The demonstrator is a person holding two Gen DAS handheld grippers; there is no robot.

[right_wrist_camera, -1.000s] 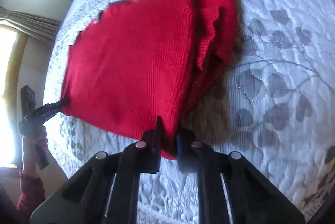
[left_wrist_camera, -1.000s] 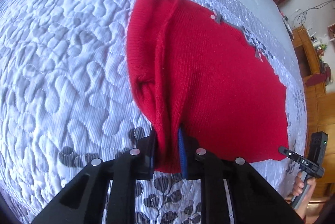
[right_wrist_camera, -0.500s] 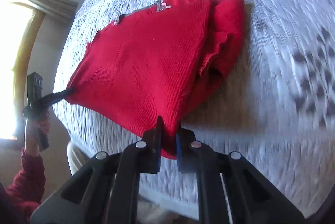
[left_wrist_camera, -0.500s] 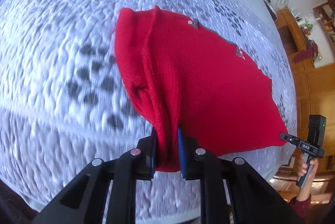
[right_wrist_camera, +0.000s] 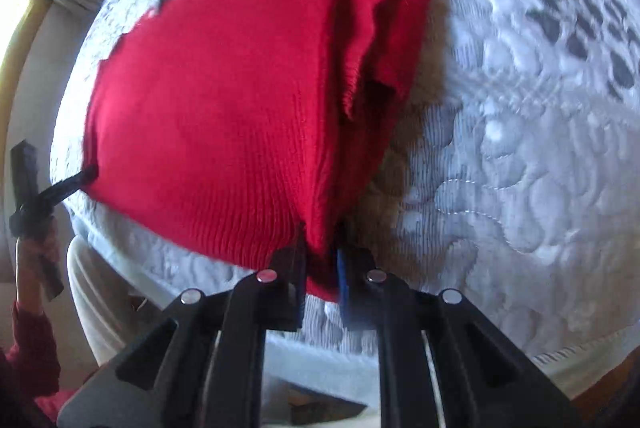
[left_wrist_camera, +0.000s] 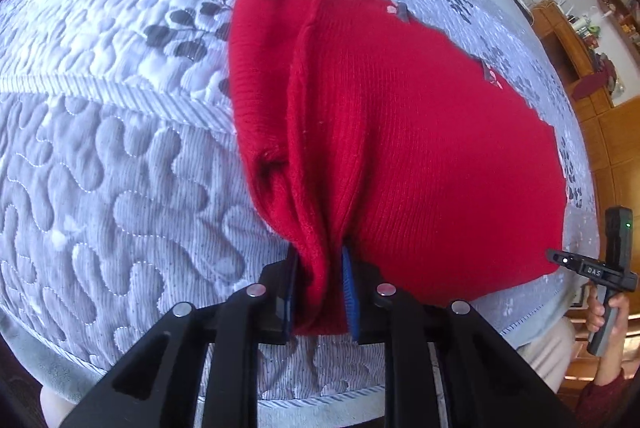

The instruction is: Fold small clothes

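Left tool [left_wrist_camera: 320, 292]: clamped on one near corner of the red knit sweater [left_wrist_camera: 420, 148], jaws easing.
Right tool [right_wrist_camera: 322, 280]: clamped on the other, jaws easing.
Sweater: stretched between both, draping away onto the quilted bed [left_wrist_camera: 100, 148].

Red garment [left_wrist_camera: 420, 156] nearer bed edge [left_wrist_camera: 532, 312]

Right claw [right_wrist_camera: 322, 260], opening, pinches red garment [right_wrist_camera: 224, 100].

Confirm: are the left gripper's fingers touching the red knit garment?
Touching. The left wrist view shows the left gripper with both fingers pressed against a bunched corner of the red knit garment.
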